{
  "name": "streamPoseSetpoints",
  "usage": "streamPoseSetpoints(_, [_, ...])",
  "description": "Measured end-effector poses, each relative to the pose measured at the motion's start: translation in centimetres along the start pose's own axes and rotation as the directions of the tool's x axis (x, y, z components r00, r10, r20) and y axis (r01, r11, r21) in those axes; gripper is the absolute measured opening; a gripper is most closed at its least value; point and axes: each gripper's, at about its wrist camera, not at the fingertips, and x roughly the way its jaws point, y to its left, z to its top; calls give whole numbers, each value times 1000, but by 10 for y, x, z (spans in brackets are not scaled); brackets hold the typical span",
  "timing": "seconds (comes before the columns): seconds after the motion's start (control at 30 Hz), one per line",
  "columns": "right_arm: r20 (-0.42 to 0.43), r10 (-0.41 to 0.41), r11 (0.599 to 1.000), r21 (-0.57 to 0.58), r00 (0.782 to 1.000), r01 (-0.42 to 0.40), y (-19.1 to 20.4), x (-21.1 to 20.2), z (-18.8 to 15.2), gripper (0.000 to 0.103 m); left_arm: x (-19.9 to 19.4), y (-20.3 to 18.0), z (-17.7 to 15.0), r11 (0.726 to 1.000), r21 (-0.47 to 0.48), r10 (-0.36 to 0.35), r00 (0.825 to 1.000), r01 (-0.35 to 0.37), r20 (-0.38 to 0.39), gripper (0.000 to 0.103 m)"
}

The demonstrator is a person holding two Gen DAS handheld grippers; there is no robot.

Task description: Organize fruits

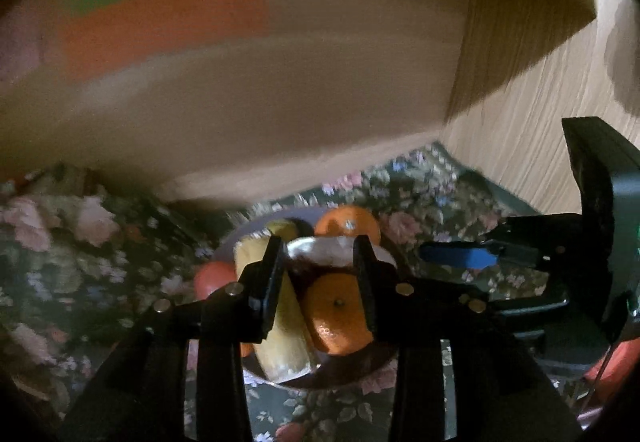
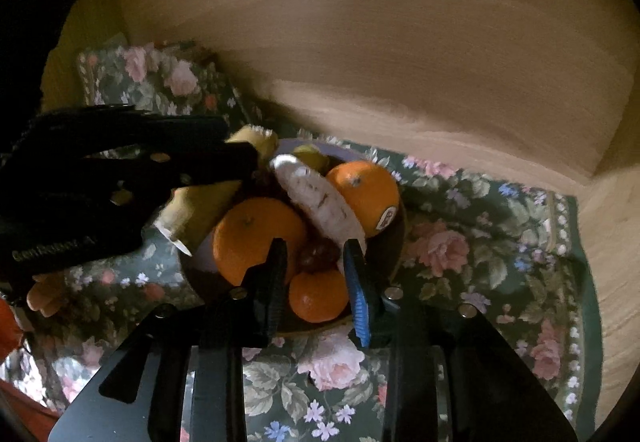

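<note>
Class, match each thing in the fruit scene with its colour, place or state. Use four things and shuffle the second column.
Things:
1. far orange
2. small orange
3. floral cloth
4. one finger pad of the right gripper

Descriptions:
a. blue
b. lies under the bowl
c. bears a sticker
d. seen between the right gripper's fingers in the right wrist view

Pairs: 1-c, 2-d, 3-b, 4-a
</note>
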Motion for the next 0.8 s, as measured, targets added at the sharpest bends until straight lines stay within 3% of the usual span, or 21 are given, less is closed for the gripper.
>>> streamPoseSetpoints(0.2, [113, -54, 999, 4, 992, 54, 3, -52, 6, 27, -60, -5, 3, 997, -24, 69, 986, -66, 152, 35])
streamPoseSetpoints(0.47, [281, -101, 995, 52, 955, 90, 23, -134, 2, 27, -142, -29, -16, 996, -21, 90, 951, -87, 295, 36])
streamPoseSetpoints(0.67, [420, -135, 991, 63, 897, 119, 58, -192, -16, 28, -197, -52, -37, 994, -12, 106, 915, -110, 389, 52])
streamPoseSetpoints(0.8, [496, -152, 988, 77, 855, 131, 76, -220, -29, 39, -227, -63, -52, 993, -15, 113, 893, -118, 436, 63])
